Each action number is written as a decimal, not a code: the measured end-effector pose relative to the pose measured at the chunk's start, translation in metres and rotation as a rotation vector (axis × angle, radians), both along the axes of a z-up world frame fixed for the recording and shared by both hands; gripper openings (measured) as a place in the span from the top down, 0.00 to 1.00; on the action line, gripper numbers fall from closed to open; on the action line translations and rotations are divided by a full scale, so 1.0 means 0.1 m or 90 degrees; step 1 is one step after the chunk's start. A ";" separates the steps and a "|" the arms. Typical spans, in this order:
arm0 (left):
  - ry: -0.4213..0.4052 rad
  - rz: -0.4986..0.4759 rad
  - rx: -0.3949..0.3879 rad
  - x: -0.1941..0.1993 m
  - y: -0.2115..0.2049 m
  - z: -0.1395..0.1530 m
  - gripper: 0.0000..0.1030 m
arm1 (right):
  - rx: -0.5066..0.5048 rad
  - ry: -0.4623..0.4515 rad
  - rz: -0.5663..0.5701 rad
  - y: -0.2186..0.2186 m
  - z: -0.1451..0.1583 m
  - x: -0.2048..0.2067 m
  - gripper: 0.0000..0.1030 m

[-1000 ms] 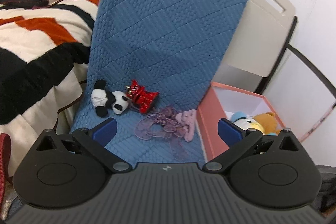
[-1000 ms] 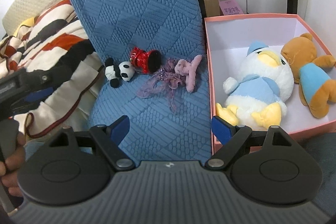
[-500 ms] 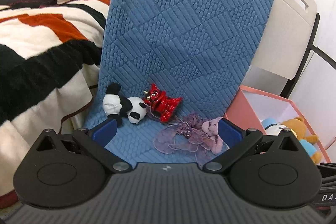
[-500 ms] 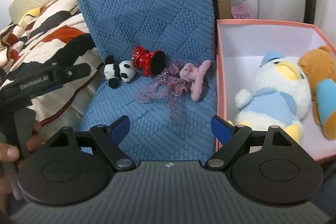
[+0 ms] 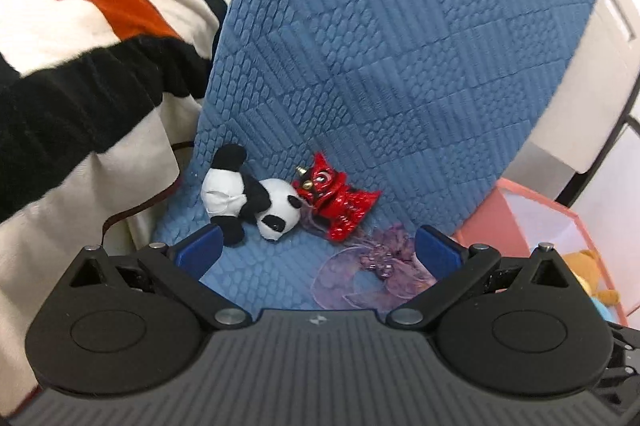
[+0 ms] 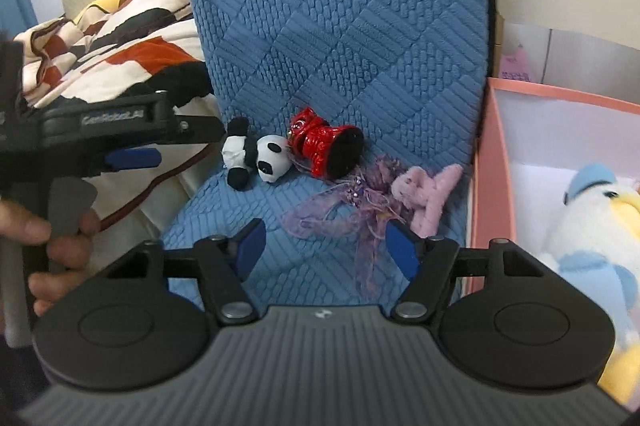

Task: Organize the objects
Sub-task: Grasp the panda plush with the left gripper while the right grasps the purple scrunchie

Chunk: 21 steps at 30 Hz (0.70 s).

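We see the blue cushioned chair (image 6: pixel 340 26), pink box (image 6: pixel 490 186) beside it. Panda (image 5: pixel 252 200), red lion toy (image 5: pixel 338 198), purple bow (image 6: pixel 340 214) on seat. Left gripper (image 5: pixel 316 250) spread wide, empty; right gripper (image 6: pixel 326 248) closing, nothing clamped.

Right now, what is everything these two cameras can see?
panda plush: 1, black and white, lying on the blue seat, head against the red toy
lion-dance toy: 1, red, on the seat beside the panda
gauze bow: 1, purple, on the seat
rabbit plush: 1, pink, beside the bow, near the box
chair cover: 1, blue, quilted
box: 1, pink, right of the chair
duck plush: 1, white and blue, inside the box
blanket: 1, cream, orange, black, left
left gripper: 1, black, blue pads, open, empty
right gripper: 1, black, closing, nothing pressed between pads
hand: 1, holding the left gripper's handle
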<state>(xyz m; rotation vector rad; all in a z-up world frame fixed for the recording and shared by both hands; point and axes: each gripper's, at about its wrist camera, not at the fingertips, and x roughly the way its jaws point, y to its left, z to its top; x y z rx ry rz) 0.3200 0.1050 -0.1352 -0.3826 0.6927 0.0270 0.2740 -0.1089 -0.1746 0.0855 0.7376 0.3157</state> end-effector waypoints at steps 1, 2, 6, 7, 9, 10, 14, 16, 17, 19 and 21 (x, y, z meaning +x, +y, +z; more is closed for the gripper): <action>0.010 -0.001 0.006 0.07 0.00 -0.03 0.01 | 0.004 0.000 0.000 0.01 -0.04 0.05 0.33; 0.021 -0.002 0.013 0.13 0.00 -0.07 0.01 | 0.008 0.000 0.001 0.01 -0.08 0.09 0.33; 0.059 -0.015 0.020 0.38 0.01 -0.22 0.07 | 0.006 0.006 0.000 0.06 -0.23 0.27 0.34; 0.068 -0.016 0.020 0.44 0.01 -0.26 0.09 | 0.007 0.009 0.004 0.08 -0.27 0.33 0.34; 0.079 -0.016 0.014 0.54 0.03 -0.32 0.13 | 0.000 0.014 0.007 0.13 -0.32 0.42 0.37; 0.086 -0.013 0.017 0.59 0.05 -0.35 0.13 | -0.004 0.016 0.012 0.15 -0.36 0.48 0.38; 0.105 0.008 0.042 0.78 0.12 -0.42 0.13 | -0.026 0.026 0.023 0.27 -0.49 0.67 0.48; 0.116 0.013 0.047 0.88 0.15 -0.46 0.13 | -0.049 0.029 0.028 0.33 -0.58 0.78 0.51; 0.122 0.017 0.054 0.93 0.17 -0.48 0.12 | -0.060 0.029 0.027 0.36 -0.63 0.83 0.52; 0.142 0.023 0.071 1.03 0.18 -0.54 0.10 | -0.077 0.028 0.025 0.38 -0.71 0.93 0.53; 0.159 0.017 0.081 1.11 0.19 -0.60 0.08 | -0.095 0.031 0.017 0.40 -0.80 1.04 0.54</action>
